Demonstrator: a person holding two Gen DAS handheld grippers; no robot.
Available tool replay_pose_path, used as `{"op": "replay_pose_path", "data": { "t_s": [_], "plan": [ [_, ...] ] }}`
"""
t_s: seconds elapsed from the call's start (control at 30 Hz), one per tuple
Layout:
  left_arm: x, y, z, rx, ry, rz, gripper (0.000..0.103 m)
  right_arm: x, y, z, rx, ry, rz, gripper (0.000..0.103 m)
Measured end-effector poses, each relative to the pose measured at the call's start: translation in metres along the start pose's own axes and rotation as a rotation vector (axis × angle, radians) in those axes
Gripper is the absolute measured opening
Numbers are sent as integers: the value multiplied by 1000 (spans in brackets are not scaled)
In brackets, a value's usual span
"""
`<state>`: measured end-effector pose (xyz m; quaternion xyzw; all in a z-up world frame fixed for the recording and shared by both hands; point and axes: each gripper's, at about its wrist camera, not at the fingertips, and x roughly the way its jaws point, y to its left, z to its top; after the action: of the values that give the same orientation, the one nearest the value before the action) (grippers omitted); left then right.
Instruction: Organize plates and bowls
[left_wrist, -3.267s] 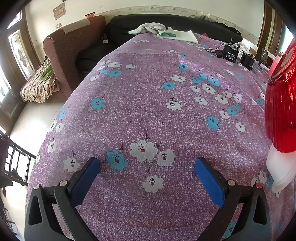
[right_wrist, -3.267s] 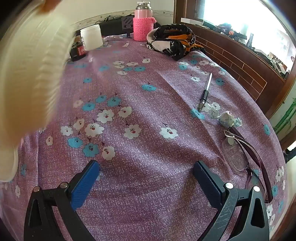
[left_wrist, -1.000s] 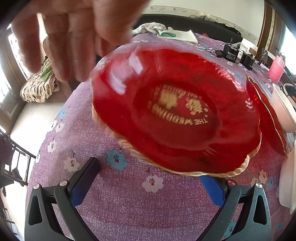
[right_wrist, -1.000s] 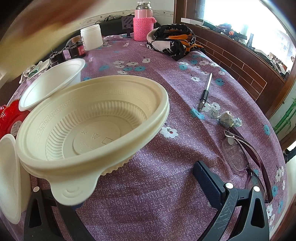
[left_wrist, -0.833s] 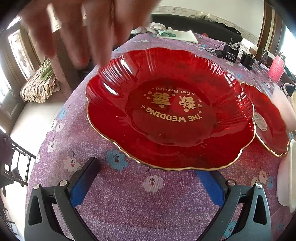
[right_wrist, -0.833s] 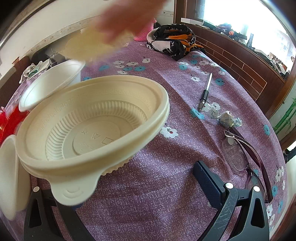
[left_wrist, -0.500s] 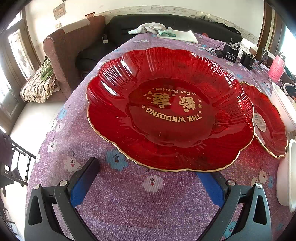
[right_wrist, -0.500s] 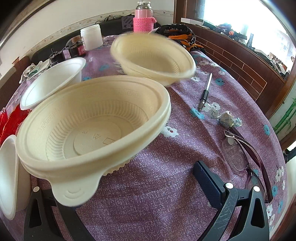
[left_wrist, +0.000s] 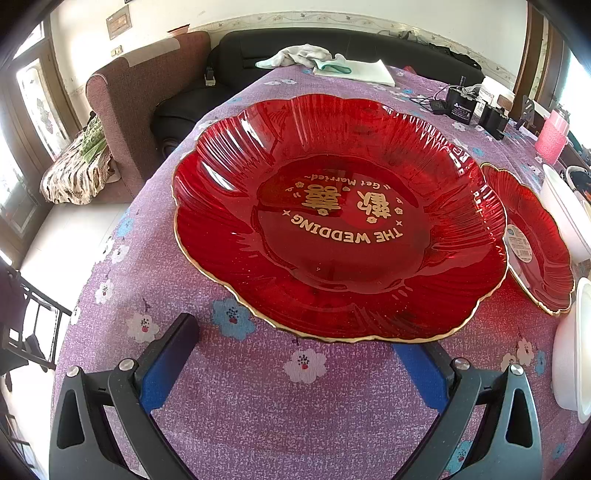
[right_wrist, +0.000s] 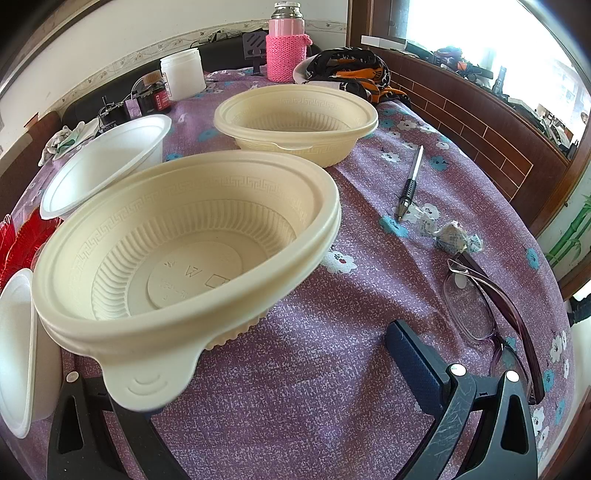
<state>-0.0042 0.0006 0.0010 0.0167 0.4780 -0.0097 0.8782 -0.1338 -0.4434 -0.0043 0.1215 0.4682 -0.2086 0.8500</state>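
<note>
Large red plate (left_wrist: 340, 218), lettered "THE WEDDING", lies on the purple floral tablecloth (left_wrist: 258, 398) directly ahead of the left gripper (left_wrist: 295, 354), whose blue fingers (left_wrist: 166, 358) stand spread and empty; the plate's near rim overhangs the finger at 5 o'clock. A smaller red plate (left_wrist: 532, 236) sits at 3 o'clock, touching or just beside the large one. Three seconds ago this cloth was bare; a hand that was setting the plate down a second ago is now gone. In the right wrist view, the near cream bowl (right_wrist: 184, 258) rests at 10 o'clock, its tab covering the left finger of the right gripper (right_wrist: 280, 373), also spread and empty. A second cream bowl (right_wrist: 295, 122) at 12 o'clock, airborne half a second ago, is now set down. All pieces appear laid out, so sorting can probably begin. Only the right view shows both cream bowls, a white bowl (right_wrist: 107, 166), a pen (right_wrist: 410, 184) and glasses (right_wrist: 487, 306); only the left shows the plates' lettering.
</note>
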Motion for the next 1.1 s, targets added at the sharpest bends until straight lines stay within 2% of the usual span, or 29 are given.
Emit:
{"op": "replay_pose_path", "data": {
  "t_s": [0.77, 0.93, 1.1],
  "plan": [
    [1, -2, 2, -21, 3, 21, 103, 1, 0, 1, -5, 0, 5, 102],
    [-9, -3, -10, 20, 28, -31, 103, -14, -10, -9, -1, -4, 63, 102],
    [-22, -5, -29, 81, 22, -95, 103, -41, -17, -23, -16, -57, 41, 102]
  ]
}}
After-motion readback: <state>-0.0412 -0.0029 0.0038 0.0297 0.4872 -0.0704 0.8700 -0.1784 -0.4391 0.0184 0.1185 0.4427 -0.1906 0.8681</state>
